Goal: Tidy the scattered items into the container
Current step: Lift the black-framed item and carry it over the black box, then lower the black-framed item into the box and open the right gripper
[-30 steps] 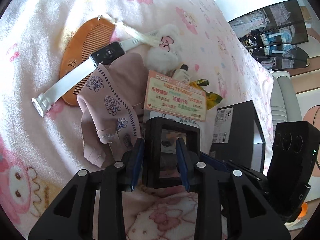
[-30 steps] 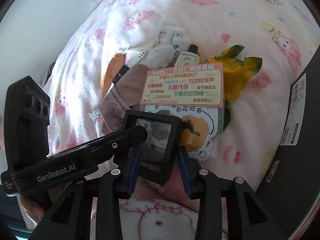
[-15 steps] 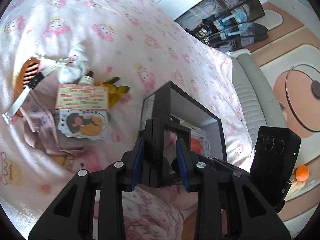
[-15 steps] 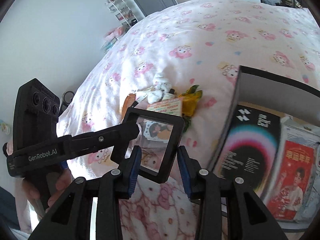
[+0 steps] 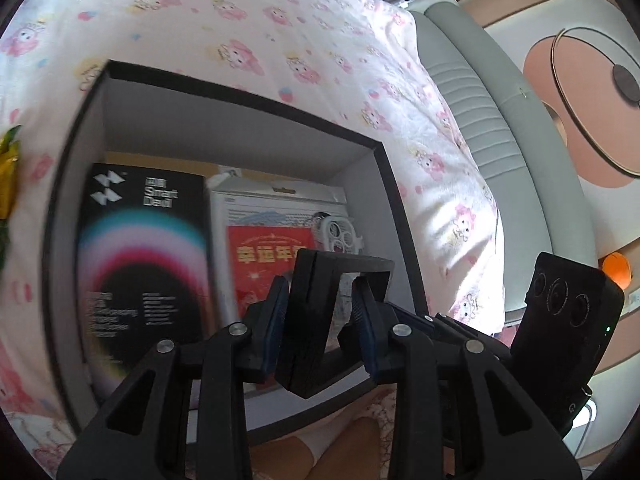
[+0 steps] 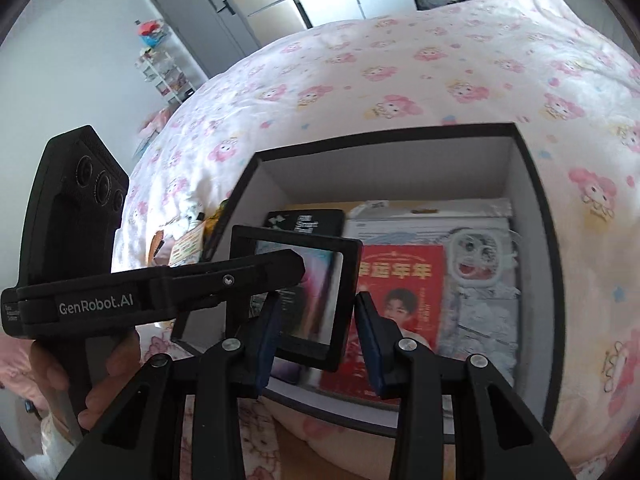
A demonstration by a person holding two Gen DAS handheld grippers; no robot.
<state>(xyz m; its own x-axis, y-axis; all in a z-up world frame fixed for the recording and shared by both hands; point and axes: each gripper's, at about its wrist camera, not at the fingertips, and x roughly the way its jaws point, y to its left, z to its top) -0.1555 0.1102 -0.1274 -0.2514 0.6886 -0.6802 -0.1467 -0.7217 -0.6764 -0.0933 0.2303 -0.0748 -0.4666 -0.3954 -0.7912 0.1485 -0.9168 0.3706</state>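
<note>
A small black picture frame [image 5: 308, 360] hangs over the open black box [image 5: 240, 94] with white inner walls. My left gripper [image 5: 318, 308] is shut on one side of the frame. My right gripper [image 6: 316, 320] is shut on the frame's [image 6: 348, 280] lower part, and a left finger [image 6: 280, 268] lies across its upper left. The box [image 6: 536, 208] holds a black "Smart" carton [image 5: 144, 260], a red printed pack [image 6: 400, 280] and a white toy in clear packaging [image 6: 476, 256]. Left of the box lie a printed card [image 6: 186, 246] and a brown comb [image 6: 158, 242].
The box rests on a pink cartoon-print blanket [image 6: 400, 60]. A yellow wrapper [image 5: 8, 168] shows at the box's left. A grey padded bed edge [image 5: 480, 120] runs on the right. A person's hand [image 6: 100, 380] grips the left handle, and a knee [image 5: 320, 452] is below.
Both grippers have carried the frame up and away from the pile of scattered items and now hold it over the open box. The pile has slid out to the left of view.
</note>
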